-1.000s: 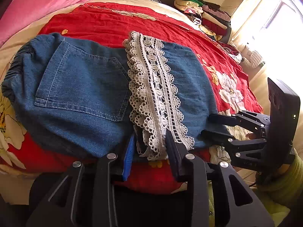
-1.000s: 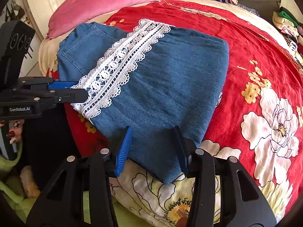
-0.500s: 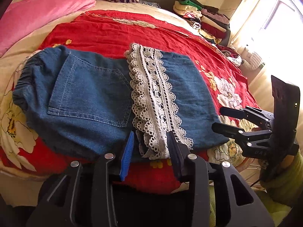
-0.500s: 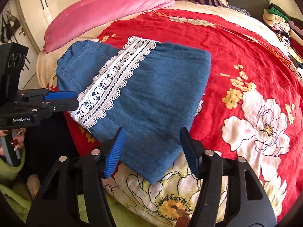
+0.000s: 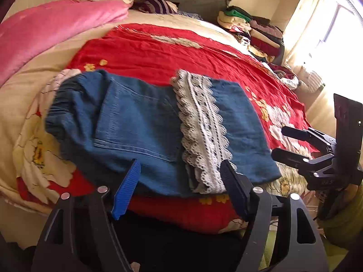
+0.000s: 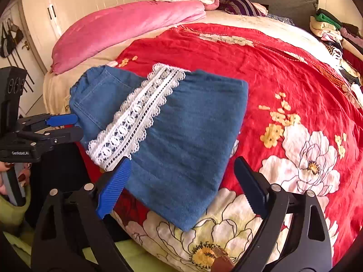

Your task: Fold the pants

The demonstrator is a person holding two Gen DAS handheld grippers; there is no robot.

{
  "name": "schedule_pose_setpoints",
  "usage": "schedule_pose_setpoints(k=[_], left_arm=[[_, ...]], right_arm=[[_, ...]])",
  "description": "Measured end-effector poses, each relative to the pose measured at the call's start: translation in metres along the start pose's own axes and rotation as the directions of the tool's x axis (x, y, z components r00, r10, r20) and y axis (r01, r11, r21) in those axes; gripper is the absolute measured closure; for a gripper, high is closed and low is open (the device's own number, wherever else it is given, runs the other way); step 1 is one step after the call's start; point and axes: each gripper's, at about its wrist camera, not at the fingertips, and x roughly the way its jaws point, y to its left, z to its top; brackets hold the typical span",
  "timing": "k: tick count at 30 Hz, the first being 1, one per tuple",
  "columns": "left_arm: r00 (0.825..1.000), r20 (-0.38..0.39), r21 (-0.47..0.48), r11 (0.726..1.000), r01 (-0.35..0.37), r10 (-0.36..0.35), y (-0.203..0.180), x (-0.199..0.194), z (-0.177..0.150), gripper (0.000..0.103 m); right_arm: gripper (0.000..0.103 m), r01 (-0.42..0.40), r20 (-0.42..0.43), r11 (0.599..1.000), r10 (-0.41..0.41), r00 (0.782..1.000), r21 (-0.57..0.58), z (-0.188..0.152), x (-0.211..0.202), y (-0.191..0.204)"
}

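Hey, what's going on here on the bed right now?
A person with a handheld claw in each hand is folding denim pants on a red floral bedspread. The pants lie folded, their white lace trim across the top and the back pocket showing. Both the left claw and the right claw are open at the bed's near edge, gripping nothing.

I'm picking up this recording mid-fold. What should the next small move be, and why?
Probably bring both grippers back in to the near edge of the jeans for another fold. The left gripper and right gripper are open and empty, and the jeans lie flat, folded once, lace trim on top.
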Motion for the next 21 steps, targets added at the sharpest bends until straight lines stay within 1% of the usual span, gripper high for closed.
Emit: schedule_pose_setpoints(k=[1, 4, 7, 13, 21], left_arm=[[1.0, 0.006, -0.002, 1.0, -0.009, 0.009, 0.001, -0.002, 0.001, 0.023], [0.999, 0.023, -0.013, 0.999, -0.038, 0.039, 0.01, -0.008, 0.003, 0.023], [0.997, 0.037, -0.028, 0.998, -0.062, 0.063, 0.018, -0.013, 0.003, 0.019], [0.993, 0.05, -0.051, 0.993, -0.104, 0.107, 0.034, -0.022, 0.003, 0.019], [0.99, 0.054, -0.093, 0.988, -0.125, 0.13, 0.054, -0.028, 0.0, 0.019]], right_arm=[[0.014, 0.005, 0.006, 1.0, -0.005, 1.0, 0.0, 0.002, -0.001, 0.001], [0.014, 0.002, 0.016, 1.0, -0.001, 1.0, -0.005, 0.008, -0.002, 0.004], [0.013, -0.006, 0.027, 1.0, 0.006, 1.0, -0.015, 0.015, -0.002, 0.007], [0.011, -0.021, 0.053, 0.999, 0.023, 0.998, -0.05, 0.034, -0.001, 0.02], [0.011, -0.052, 0.067, 0.99, 0.061, 0.996, -0.132, 0.062, 0.009, 0.05]])
